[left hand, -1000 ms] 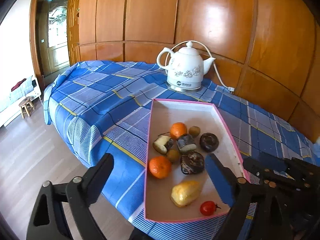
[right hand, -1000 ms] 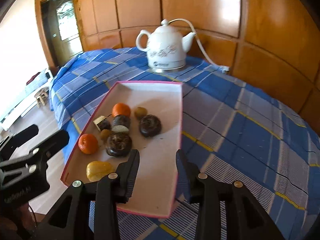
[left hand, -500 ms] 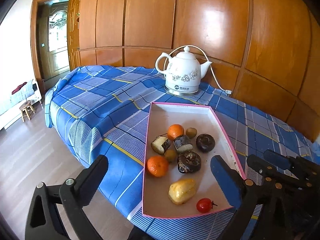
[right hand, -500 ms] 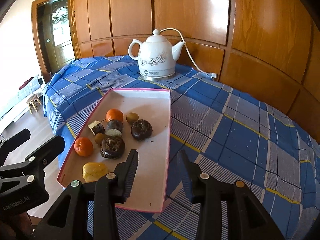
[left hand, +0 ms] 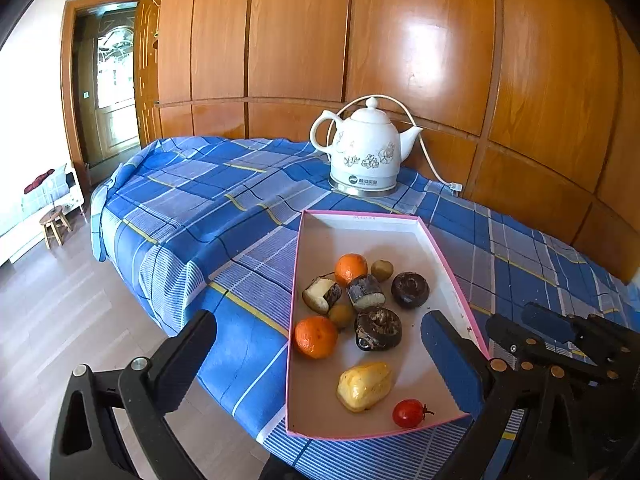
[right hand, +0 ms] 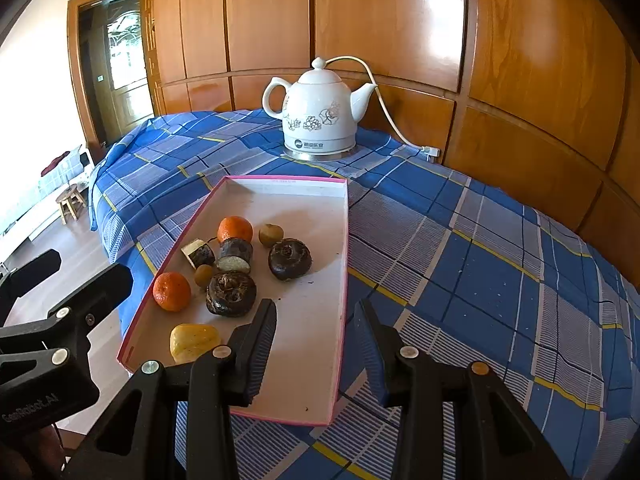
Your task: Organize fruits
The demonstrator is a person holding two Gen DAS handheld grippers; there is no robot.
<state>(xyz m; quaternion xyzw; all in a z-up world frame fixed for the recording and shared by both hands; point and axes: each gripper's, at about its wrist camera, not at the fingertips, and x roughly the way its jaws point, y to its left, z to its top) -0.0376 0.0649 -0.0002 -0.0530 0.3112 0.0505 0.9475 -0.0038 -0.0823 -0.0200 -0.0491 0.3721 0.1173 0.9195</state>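
backed off from tray [left hand: 448,240] since a sec ago | both jaws spread, empty | fruits [left hand: 316,338] all in tray ahead, looks sorted?

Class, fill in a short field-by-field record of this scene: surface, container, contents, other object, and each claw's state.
surface: blue plaid cloth
container: pink-edged tray
contents: two oranges, yellow fruit, cherry tomato, dark round fruits, small brownish ones
other object: white kettle, behind the tray
left claw: open, empty
right claw: open, empty, over the tray's near right edge
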